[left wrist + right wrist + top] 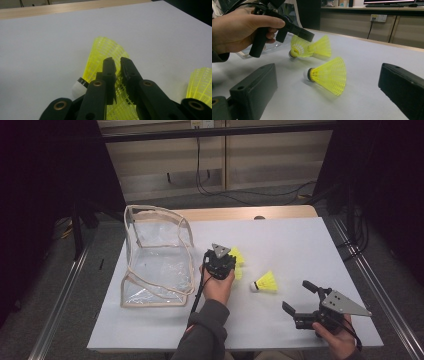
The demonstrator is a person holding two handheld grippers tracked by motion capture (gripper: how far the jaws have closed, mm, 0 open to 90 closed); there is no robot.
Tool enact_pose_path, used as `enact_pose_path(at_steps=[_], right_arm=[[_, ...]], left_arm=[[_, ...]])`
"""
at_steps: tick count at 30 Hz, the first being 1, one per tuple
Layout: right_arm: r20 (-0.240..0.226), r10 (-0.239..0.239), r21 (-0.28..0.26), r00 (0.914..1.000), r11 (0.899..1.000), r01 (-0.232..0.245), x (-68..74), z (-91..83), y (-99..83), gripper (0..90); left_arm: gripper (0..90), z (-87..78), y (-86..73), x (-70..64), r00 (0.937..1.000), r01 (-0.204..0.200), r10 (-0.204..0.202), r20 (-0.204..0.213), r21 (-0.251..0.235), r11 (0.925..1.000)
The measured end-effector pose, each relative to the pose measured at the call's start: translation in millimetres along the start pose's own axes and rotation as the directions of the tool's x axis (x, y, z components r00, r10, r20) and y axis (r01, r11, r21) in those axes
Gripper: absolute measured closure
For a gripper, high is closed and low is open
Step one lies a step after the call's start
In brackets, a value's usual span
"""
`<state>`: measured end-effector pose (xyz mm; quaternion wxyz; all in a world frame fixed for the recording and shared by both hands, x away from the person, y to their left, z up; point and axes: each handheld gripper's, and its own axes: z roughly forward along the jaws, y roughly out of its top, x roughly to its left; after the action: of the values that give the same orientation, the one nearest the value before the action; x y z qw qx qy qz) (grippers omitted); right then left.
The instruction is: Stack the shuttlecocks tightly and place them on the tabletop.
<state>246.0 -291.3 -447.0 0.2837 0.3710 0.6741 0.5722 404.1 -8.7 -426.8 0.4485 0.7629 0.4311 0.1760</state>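
The left gripper (pixel 223 261) sits mid-table, jaws nearly closed, wrapped by the left hand (pixel 218 285). The right gripper (pixel 296 298) rests near right, jaws spread wide.

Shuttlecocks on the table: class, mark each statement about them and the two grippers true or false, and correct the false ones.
1. The left gripper is shut on a yellow shuttlecock's skirt. True.
2. The right gripper holds a shuttlecock. False: it is open, holding nothing.
3. The loose shuttlecock lies on its side between the grippers. True.
4. The clear bag holds a shuttlecock. False: no shuttlecock is seen inside it.
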Motion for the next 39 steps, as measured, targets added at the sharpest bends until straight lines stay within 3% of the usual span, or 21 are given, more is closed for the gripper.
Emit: enact_pose_path(at_steps=[12, 39], right_arm=[[0.001, 0.001, -0.001, 1.0, 1.0, -0.001, -0.1, -0.2, 0.0, 1.6], [0.0, 0.0, 0.002, 1.0, 1.0, 0.0, -0.4, 0.1, -0.2, 1.6]], left_arm=[[79.5, 2.0, -1.9, 0.2, 0.9997, -0.019, 0.019, -0.014, 0.021, 0.9996], [73.0, 3.8, -1.9, 6.0, 0.9999, 0.008, -0.008, -0.01, 0.006, 0.9999]])
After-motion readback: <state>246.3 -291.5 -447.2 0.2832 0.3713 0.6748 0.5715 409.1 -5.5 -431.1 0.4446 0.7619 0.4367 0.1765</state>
